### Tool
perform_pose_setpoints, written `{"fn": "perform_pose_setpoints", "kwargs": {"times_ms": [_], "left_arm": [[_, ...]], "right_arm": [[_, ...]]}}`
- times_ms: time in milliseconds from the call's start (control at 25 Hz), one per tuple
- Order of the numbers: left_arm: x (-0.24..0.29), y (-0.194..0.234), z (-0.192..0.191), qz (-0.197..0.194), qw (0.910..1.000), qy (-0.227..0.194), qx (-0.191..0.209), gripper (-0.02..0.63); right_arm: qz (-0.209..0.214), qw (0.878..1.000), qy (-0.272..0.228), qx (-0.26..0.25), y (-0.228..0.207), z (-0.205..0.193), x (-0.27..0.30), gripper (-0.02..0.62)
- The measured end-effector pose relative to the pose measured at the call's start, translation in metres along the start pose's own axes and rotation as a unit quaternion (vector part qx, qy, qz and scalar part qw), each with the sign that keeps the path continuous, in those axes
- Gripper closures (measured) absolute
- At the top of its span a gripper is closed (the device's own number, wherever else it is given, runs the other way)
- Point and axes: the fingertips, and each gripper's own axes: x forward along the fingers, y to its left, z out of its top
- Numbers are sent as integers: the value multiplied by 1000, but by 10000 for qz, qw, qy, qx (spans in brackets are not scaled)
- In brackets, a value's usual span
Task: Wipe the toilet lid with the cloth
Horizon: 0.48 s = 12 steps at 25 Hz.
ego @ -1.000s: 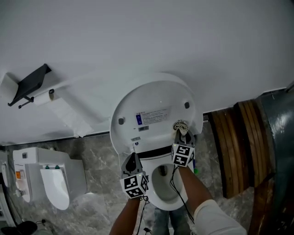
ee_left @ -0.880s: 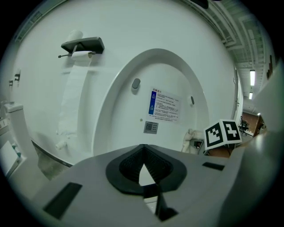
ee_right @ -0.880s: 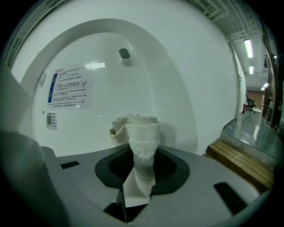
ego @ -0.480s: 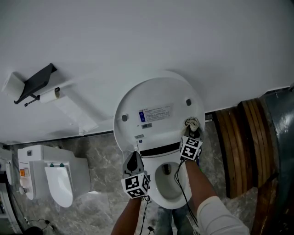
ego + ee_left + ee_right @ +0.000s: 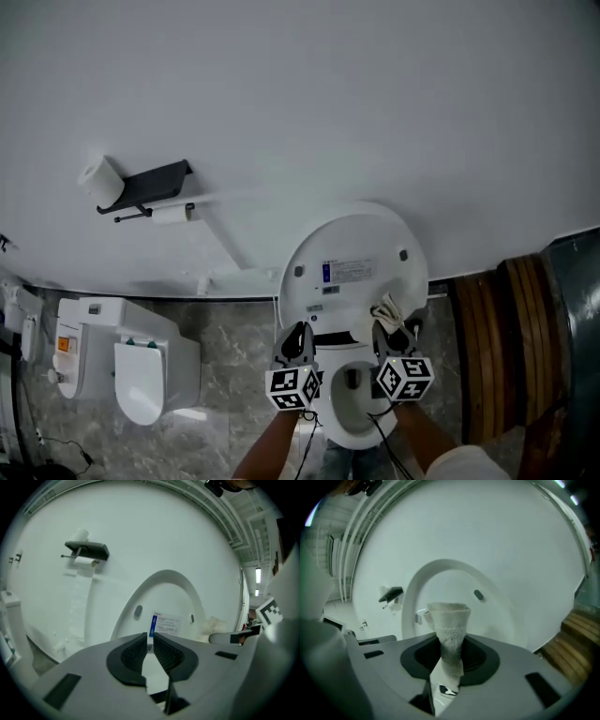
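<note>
The right gripper [image 5: 449,663] is clamped on a bunched pale cloth [image 5: 450,620], which sticks up from its jaws close in front of the raised toilet lid [image 5: 440,573]. The left gripper [image 5: 150,649], jaws together and empty, hovers just left of it, near the lid's lower edge. Far left, a black paper holder [image 5: 150,180] hangs on the wall.

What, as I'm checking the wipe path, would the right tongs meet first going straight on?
Probably the raised toilet lid: the cloth in the right tongs points at its inner face; the gap is unclear.
</note>
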Motion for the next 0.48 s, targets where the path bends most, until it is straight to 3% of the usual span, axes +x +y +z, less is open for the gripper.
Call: {"fn": "perform_pose_setpoints", "kwargs": {"times_ms": [160,320,480], "left_arm": [[14,-12,79,-613,9960,-345,544,382],[53,-7,139,-1119,9868,-475,1072,335],[97,-5,150,-1815,9778,-92,1041,322]], "right_arm": [[341,9987,-113,349,31,34,-37,497],[253,9956,-226,870,32,48,-77,497],[-37,9924,-313,1187,18,45,-117,497]]}}
